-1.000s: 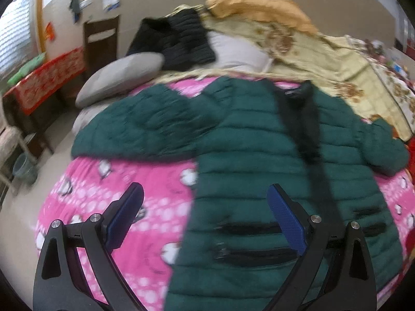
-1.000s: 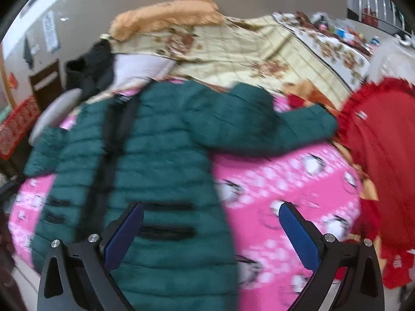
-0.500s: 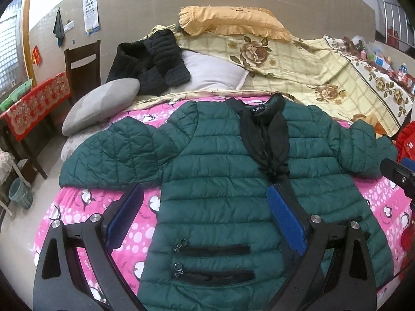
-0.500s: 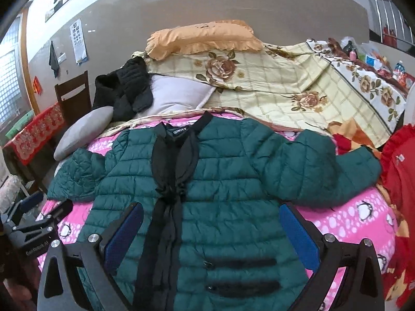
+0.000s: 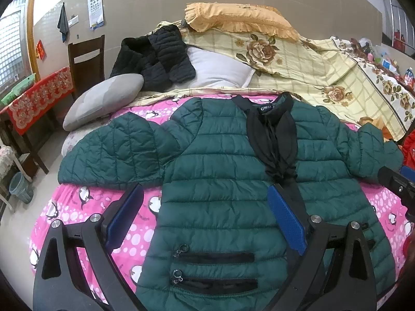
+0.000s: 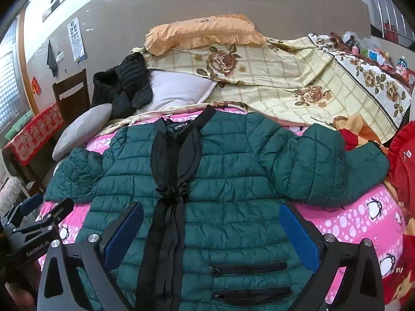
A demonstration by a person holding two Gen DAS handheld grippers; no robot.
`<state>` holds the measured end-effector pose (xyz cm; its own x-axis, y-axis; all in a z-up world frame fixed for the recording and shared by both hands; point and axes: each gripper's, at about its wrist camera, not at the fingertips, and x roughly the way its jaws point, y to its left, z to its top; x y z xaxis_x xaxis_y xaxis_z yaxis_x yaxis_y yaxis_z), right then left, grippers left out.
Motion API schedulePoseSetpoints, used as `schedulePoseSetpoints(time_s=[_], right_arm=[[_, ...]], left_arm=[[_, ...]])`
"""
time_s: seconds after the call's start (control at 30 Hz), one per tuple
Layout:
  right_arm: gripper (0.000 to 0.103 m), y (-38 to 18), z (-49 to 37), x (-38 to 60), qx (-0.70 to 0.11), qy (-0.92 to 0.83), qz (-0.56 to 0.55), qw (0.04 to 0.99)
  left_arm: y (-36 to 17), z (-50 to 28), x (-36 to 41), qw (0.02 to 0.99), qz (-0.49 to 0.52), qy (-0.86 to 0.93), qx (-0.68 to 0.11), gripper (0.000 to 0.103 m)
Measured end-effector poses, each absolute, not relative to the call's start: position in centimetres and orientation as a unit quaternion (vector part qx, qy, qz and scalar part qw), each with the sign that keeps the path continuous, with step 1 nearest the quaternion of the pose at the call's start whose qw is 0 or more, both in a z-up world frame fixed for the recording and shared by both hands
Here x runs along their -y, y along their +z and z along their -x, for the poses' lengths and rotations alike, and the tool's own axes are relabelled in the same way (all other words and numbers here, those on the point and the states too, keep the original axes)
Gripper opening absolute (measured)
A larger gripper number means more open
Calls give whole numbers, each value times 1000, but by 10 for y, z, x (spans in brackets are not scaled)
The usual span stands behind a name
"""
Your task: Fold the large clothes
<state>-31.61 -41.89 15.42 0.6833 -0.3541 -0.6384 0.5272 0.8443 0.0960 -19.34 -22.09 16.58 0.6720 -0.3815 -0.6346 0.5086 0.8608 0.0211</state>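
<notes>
At six o'clock in each wrist view, nearest the lens, a gripper hangs with its blue pads spread wide and nothing between them. The left gripper (image 5: 205, 217) hovers over the lower front of the jacket (image 5: 233, 181), its left pad above the pink sheet (image 5: 77, 207) and its right pad above the black placket. The right gripper (image 6: 211, 233) hovers over the jacket (image 6: 228, 194) too, its left pad beside the placket and its right pad at the jacket's edge, where the sheet (image 6: 363, 220) begins. Each gripper shows in the other's view: the right one at three o'clock in the left view, the left one at eight o'clock in the right view.

The jacket, green and quilted, lies flat and face up on the sheet, collar at twelve o'clock, hem toward the lens. Both sleeves are spread out, toward nine and three o'clock. Two zipped pockets sit near the hem.

Past the collar, from ten to twelve o'clock in the left view, lie a grey pillow (image 5: 103, 101), a black garment (image 5: 155, 62) and a white pillow (image 5: 218, 70). A floral quilt (image 5: 311, 72) runs off toward two o'clock, with an orange pillow (image 5: 238, 20) on top. Farthest, at ten o'clock, a chair (image 5: 87, 57) stands against the wall, beside a table with a red cloth (image 5: 39, 96).
</notes>
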Motion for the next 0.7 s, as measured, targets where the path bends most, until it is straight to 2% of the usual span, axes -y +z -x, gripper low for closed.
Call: schedulePoseSetpoints(time_s=[0.7], right_arm=[[103, 143, 301, 416, -318, -234, -142, 908]], left_arm=[[160, 180, 216, 912, -92, -228, -329, 97]])
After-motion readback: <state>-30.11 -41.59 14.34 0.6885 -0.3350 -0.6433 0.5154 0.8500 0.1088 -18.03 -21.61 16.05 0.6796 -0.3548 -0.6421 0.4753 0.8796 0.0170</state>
